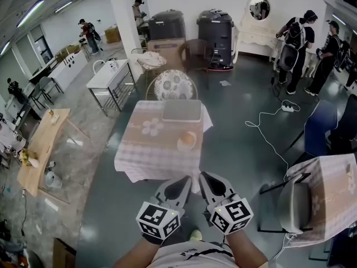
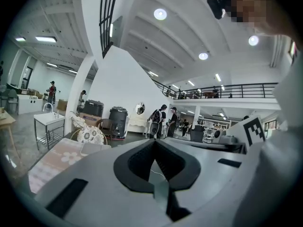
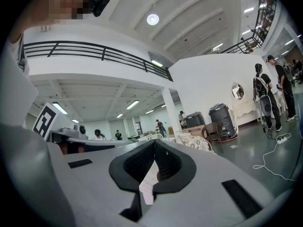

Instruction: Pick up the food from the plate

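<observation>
Left claw (image 1: pixel 186 181) and right claw (image 1: pixel 204 177), head view: both are held low and close to the person's body, side by side, pointing toward the tabletop (image 1: pixel 146 149). Each gripper view shows its dark pads pressed together at the tip, with nothing between them. Neither claw touches anything.

Left cube (image 1: pixel 159 219) and right cube (image 1: pixel 231 215): each face carries a black-and-white square marker. The patterns are blocky codes, not letters.

Tabletop: covered with a pale checked cloth printed with a white flower. A grey rectangular tray (image 1: pixel 182 110) lies at its far edge.

Plate (image 1: pixel 180 146): it sits near the right edge of the tabletop, on the side toward the person, just in front of the tray and well apart from both claws. The food (image 1: pixel 189 139) is a pale orange lump resting on it; its kind cannot be told.

Surroundings: a chair (image 1: pixel 174 85) with a flowered round back stands behind the tabletop. A power strip (image 1: pixel 288 107) and its white cable lie on the grey floor to the right. People (image 1: pixel 295 43) stand in the far right corner.
</observation>
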Tool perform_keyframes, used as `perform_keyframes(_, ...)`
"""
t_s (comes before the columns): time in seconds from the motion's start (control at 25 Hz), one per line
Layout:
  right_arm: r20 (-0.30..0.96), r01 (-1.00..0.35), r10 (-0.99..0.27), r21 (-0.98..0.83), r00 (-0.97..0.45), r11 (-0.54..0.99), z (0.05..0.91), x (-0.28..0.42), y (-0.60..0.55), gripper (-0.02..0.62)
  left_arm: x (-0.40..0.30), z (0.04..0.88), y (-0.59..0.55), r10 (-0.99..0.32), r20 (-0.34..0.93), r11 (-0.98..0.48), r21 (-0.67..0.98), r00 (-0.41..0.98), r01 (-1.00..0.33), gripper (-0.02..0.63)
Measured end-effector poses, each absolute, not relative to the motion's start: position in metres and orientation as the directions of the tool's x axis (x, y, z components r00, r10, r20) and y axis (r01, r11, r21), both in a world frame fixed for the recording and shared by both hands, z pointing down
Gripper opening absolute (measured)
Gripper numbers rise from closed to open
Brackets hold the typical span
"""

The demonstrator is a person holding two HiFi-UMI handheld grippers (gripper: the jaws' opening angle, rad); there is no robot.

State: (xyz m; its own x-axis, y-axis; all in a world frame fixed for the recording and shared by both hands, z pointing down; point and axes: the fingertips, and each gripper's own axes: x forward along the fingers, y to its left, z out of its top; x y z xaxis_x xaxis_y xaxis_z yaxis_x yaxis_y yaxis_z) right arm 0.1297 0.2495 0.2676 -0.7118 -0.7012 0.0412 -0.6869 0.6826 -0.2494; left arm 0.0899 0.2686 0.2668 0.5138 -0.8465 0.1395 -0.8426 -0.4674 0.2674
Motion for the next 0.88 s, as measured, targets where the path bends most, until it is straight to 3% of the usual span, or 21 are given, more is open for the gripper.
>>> perform_keyframes(0.88, 0.113, -0.749, -0.749, -0.242, -0.653, 0.617, 0.297, 0.056, 0.100, 0.015, 0.010, 0.297, 0.110, -0.814, 0.144, -0.517, 0.262, 0.563, -0.815, 0.006)
